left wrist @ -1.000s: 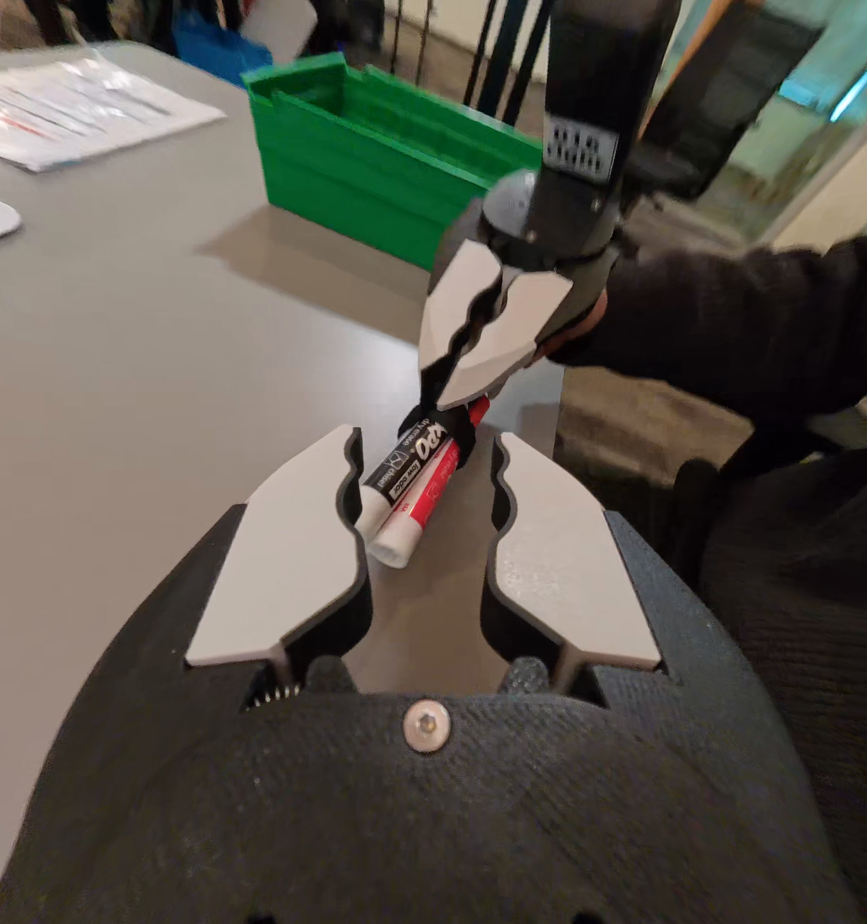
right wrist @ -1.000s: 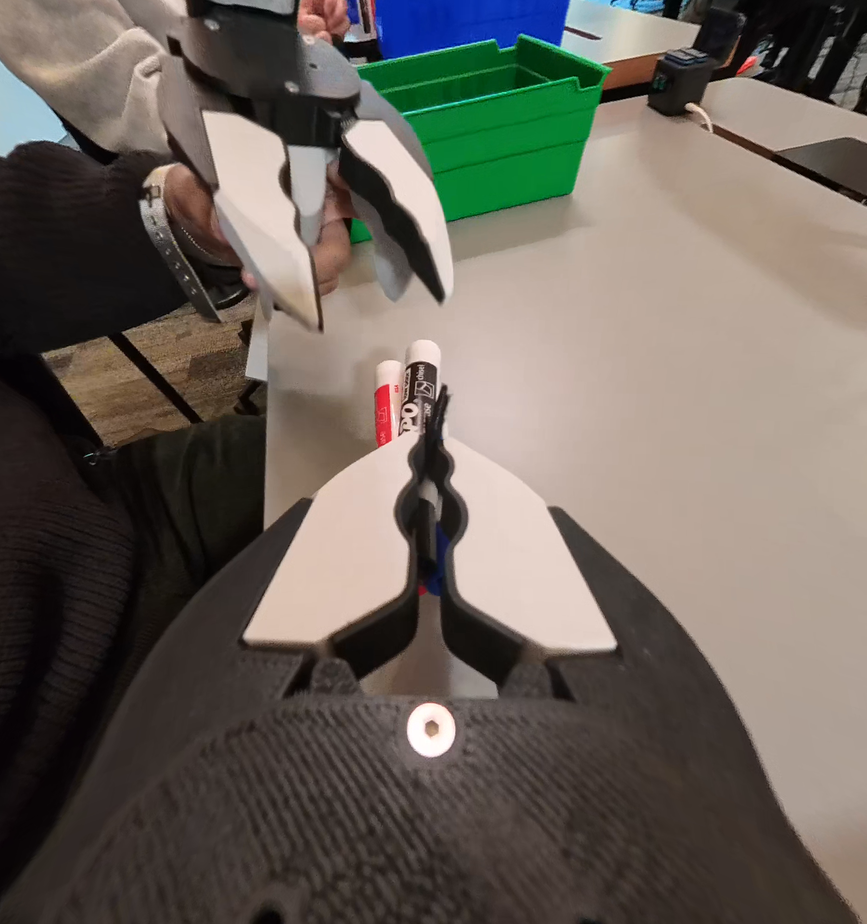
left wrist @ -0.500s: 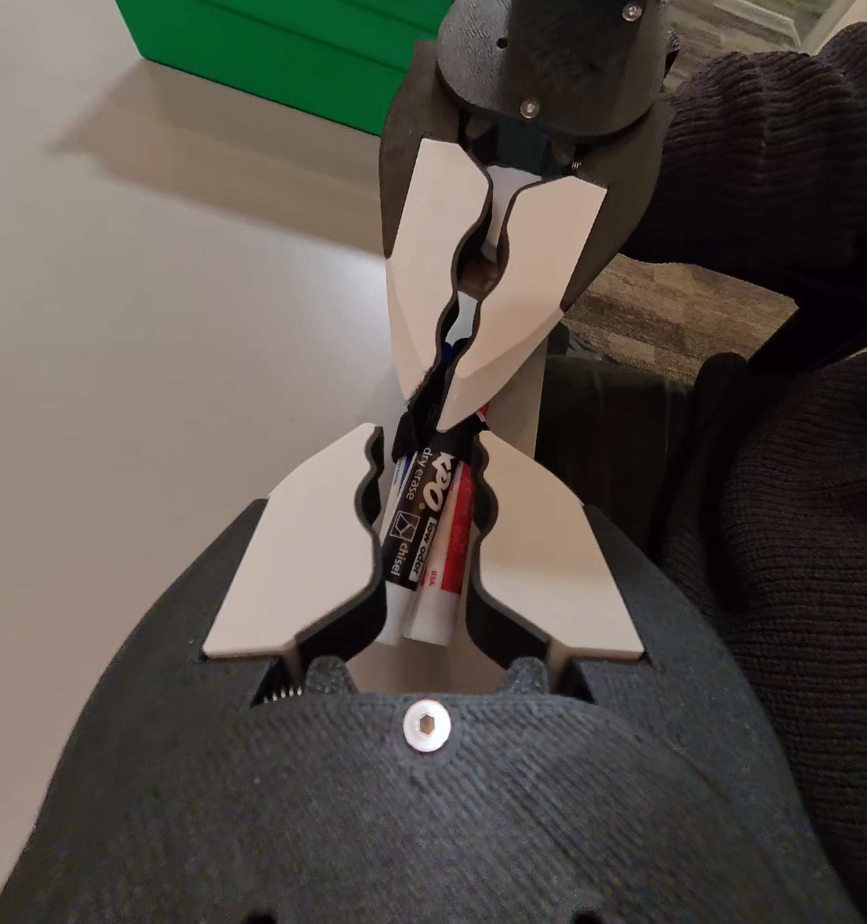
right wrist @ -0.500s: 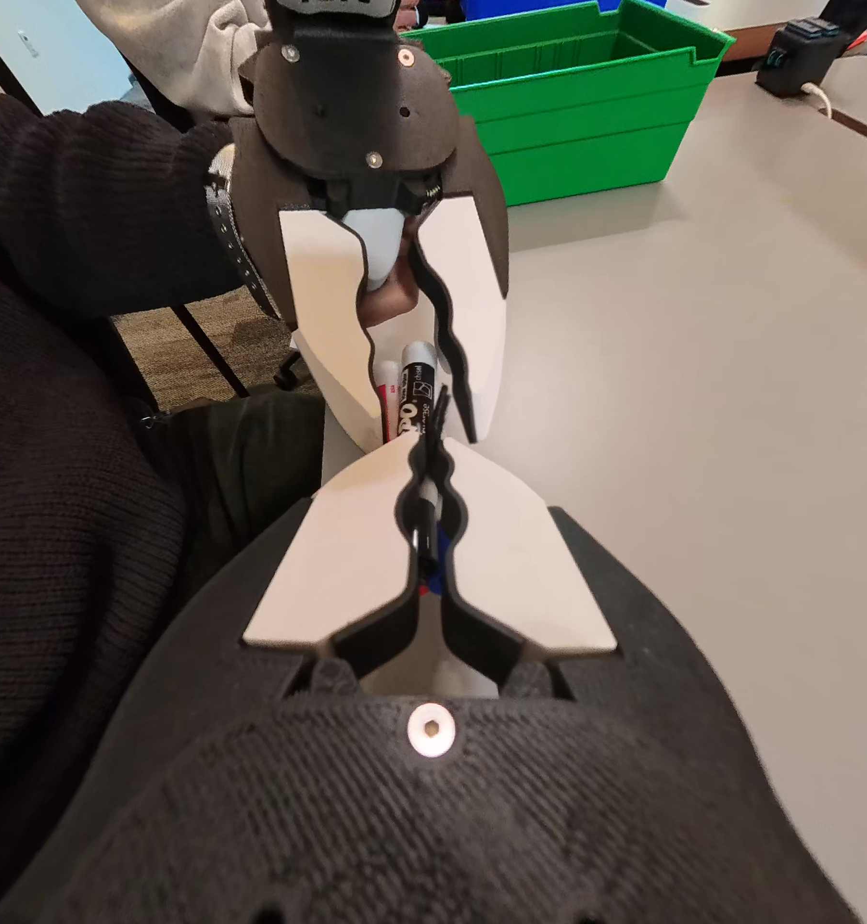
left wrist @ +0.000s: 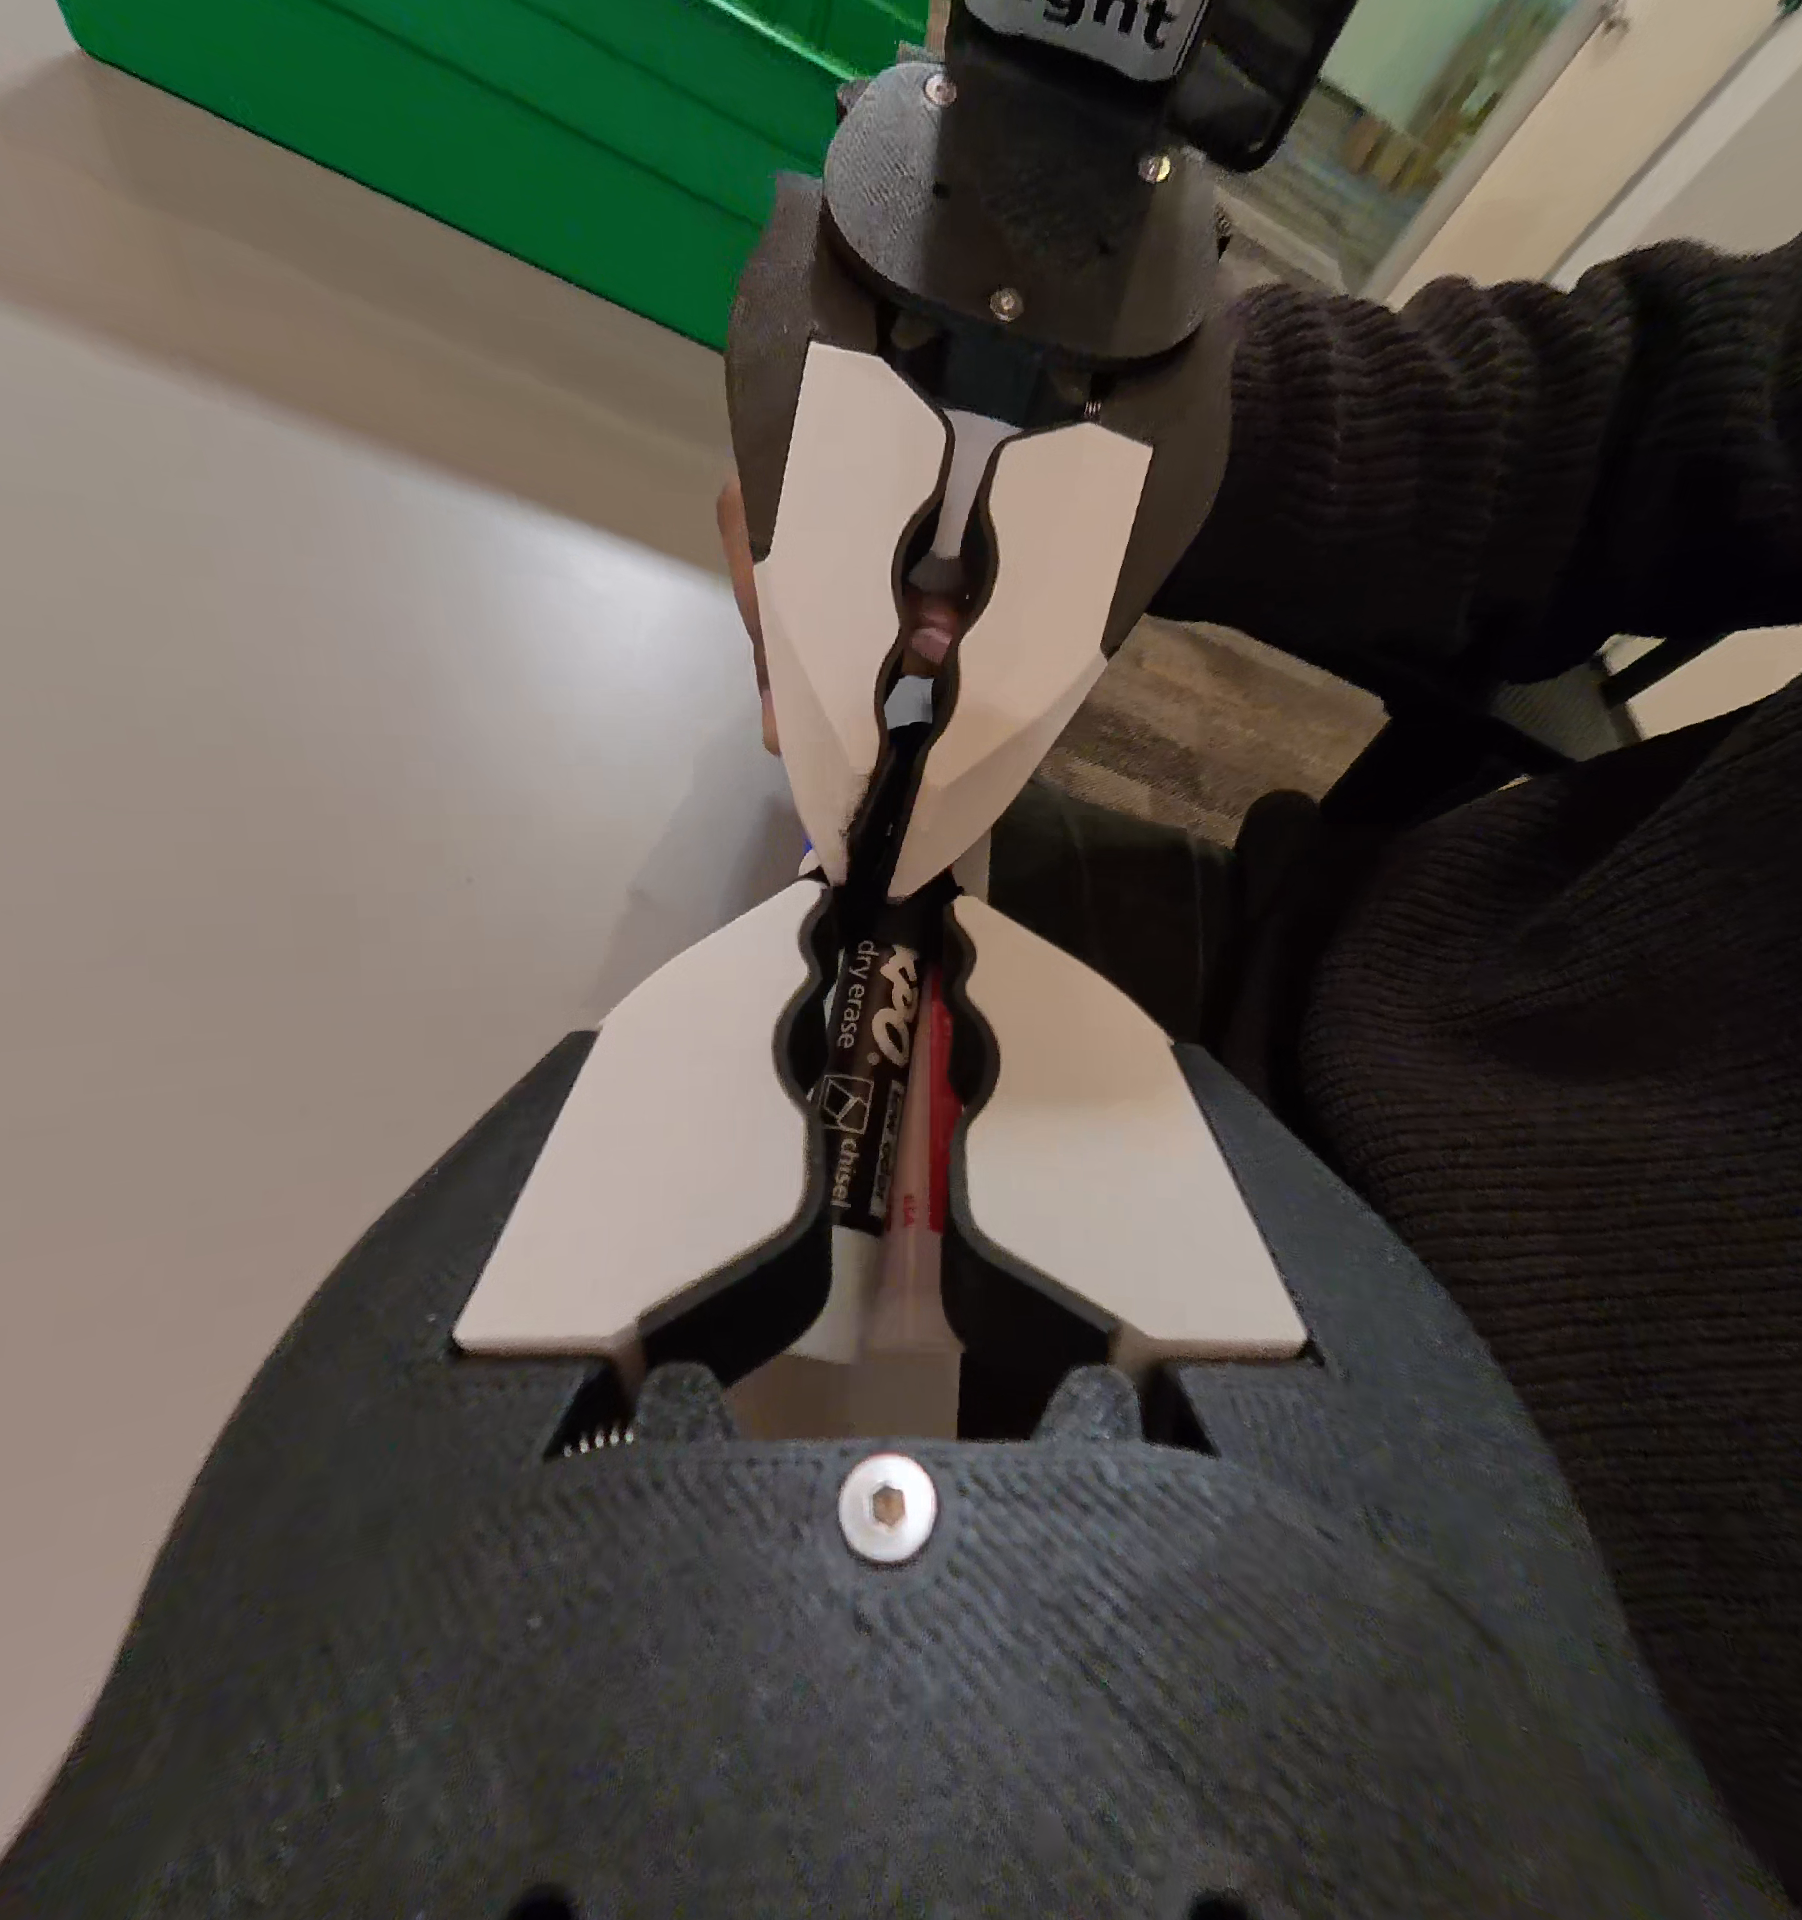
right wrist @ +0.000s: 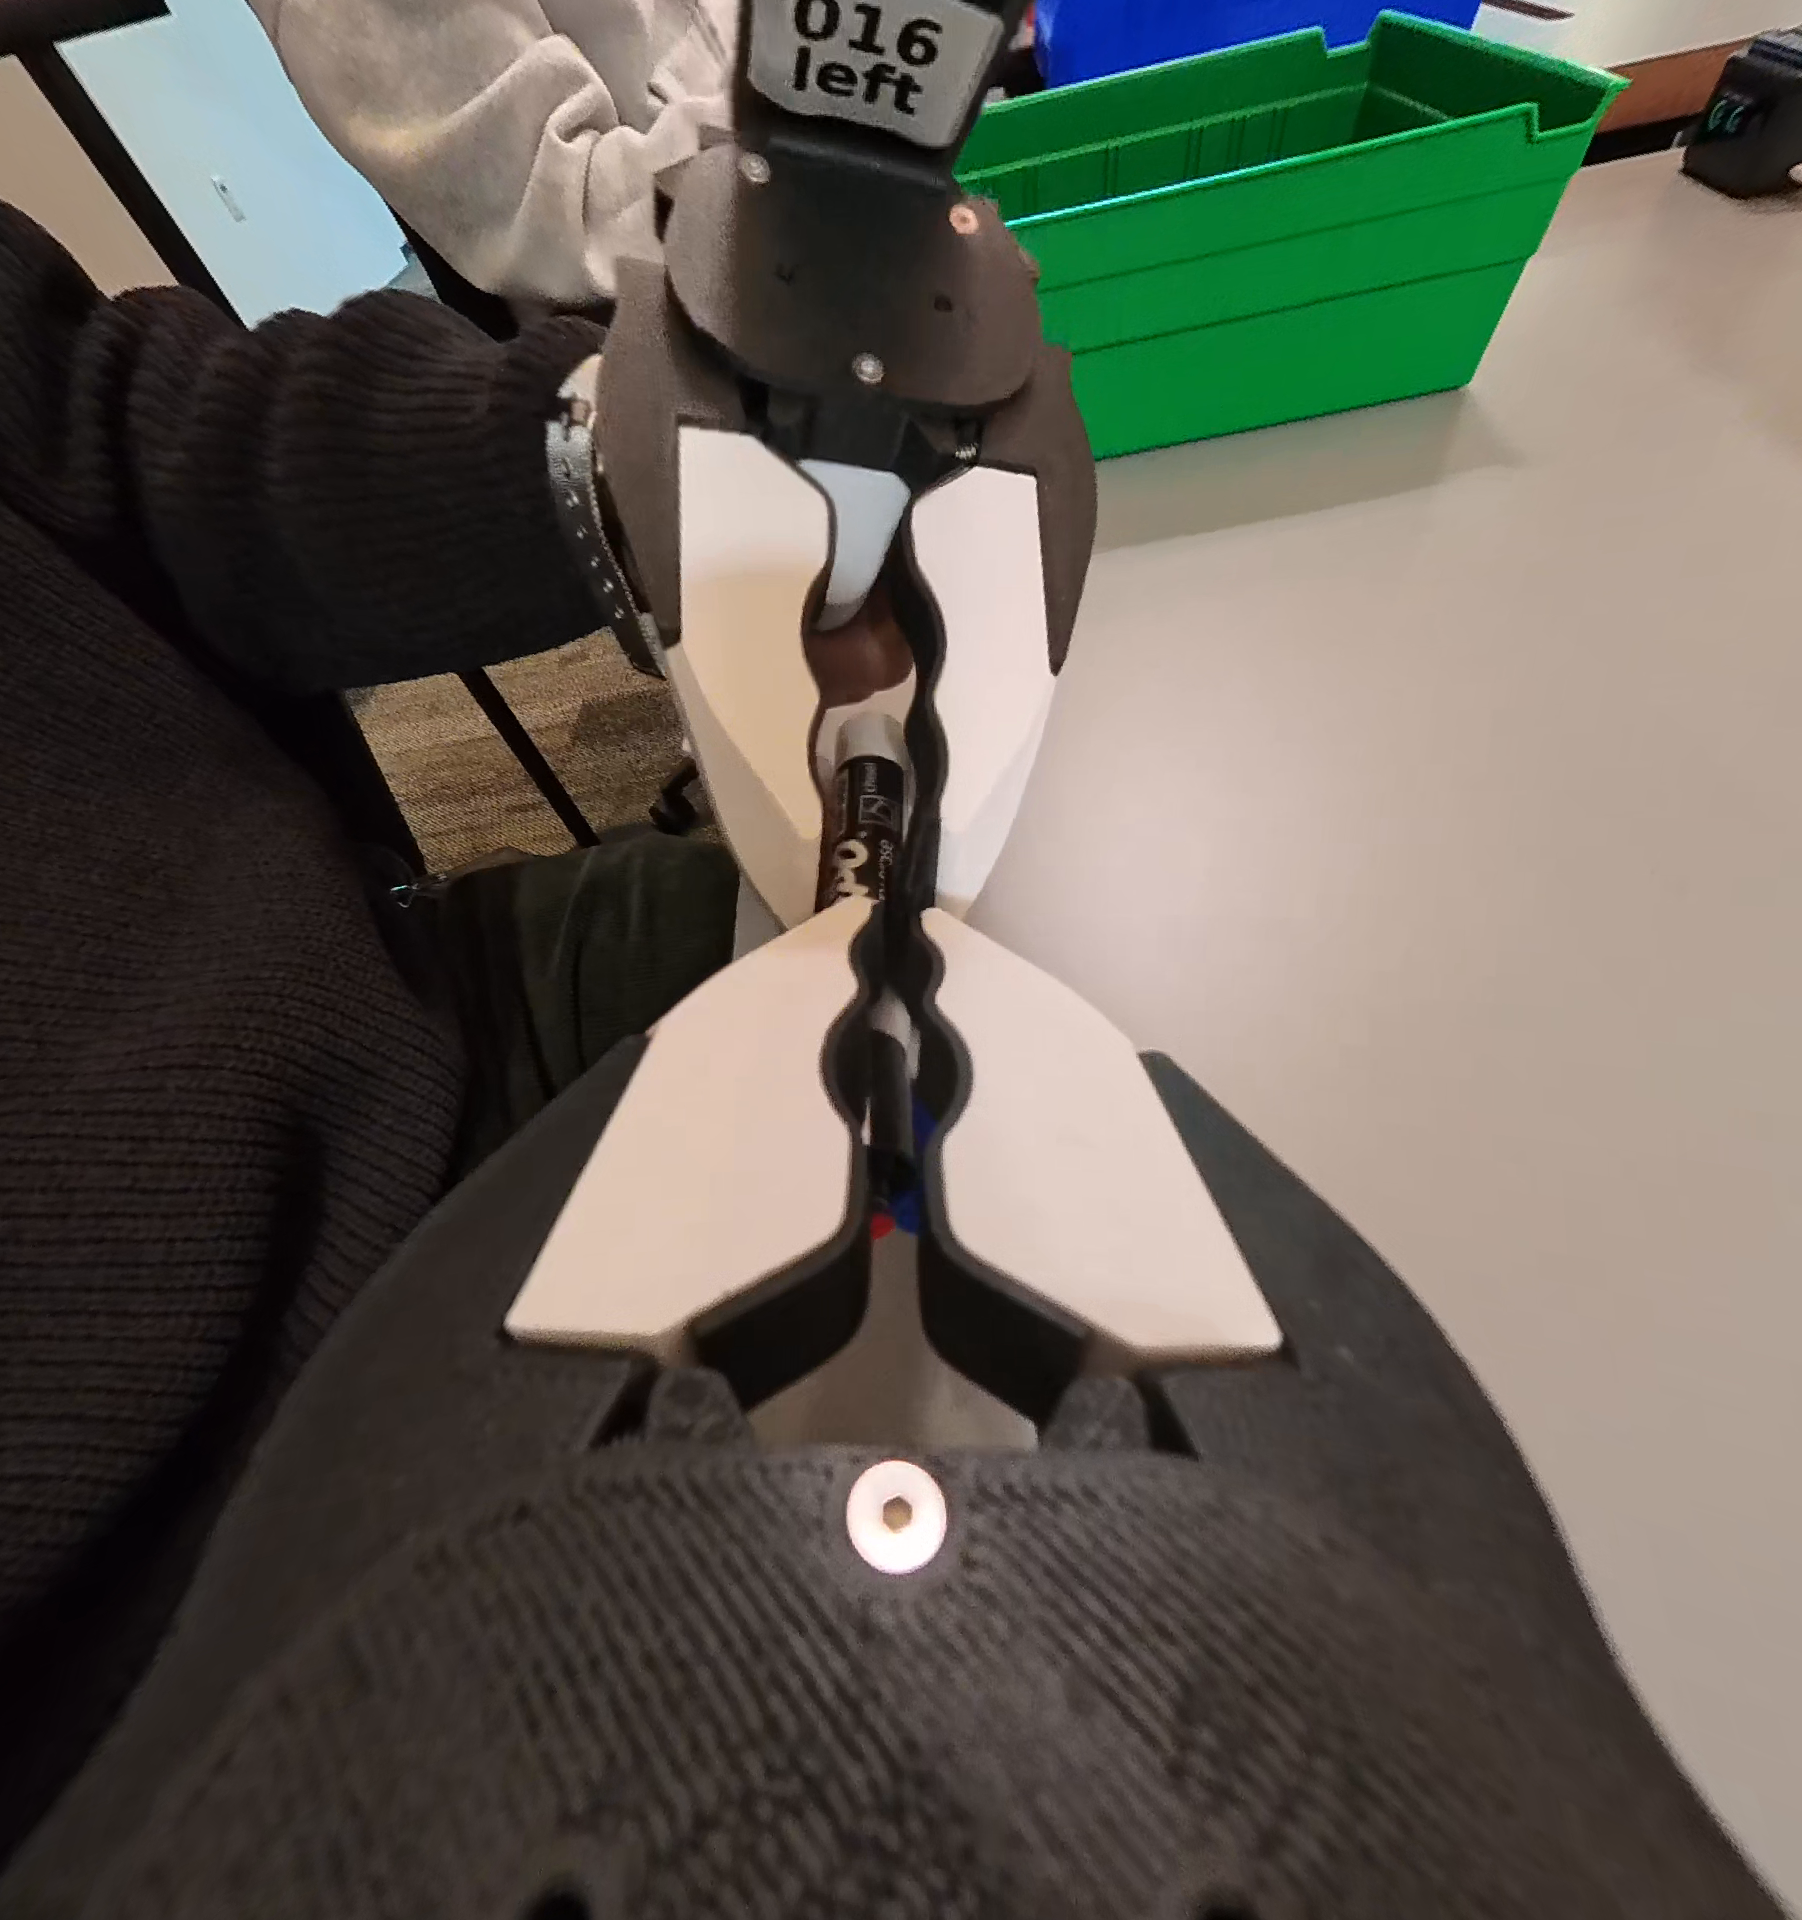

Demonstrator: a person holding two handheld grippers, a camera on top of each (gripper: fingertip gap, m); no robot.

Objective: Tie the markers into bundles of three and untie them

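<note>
**At the table's near edge: two grippers, tip to tip on the markers**

At the near edge of the table [left wrist: 253,727], the markers [left wrist: 881,1101] lie in a bundle, held just above the surface between the two grippers, which face each other.

The left gripper [left wrist: 889,899] has its jaws drawn in to a narrow gap. They are closed on the black marker [left wrist: 871,1060], with the red marker [left wrist: 928,1122] beside it.

The right gripper [right wrist: 897,920] has its jaws almost fully closed on the bundle's cap end. A blue cap [right wrist: 912,1195] and a speck of red show beneath. Which marker it actually pinches cannot be told.

As a judgement, the hold will go best with both grippers kept in one line along the markers. Any twist would splay the bundle, and the right grip is thin.

A green bin [left wrist: 523,135] stands well apart, toward the far edge.
</note>
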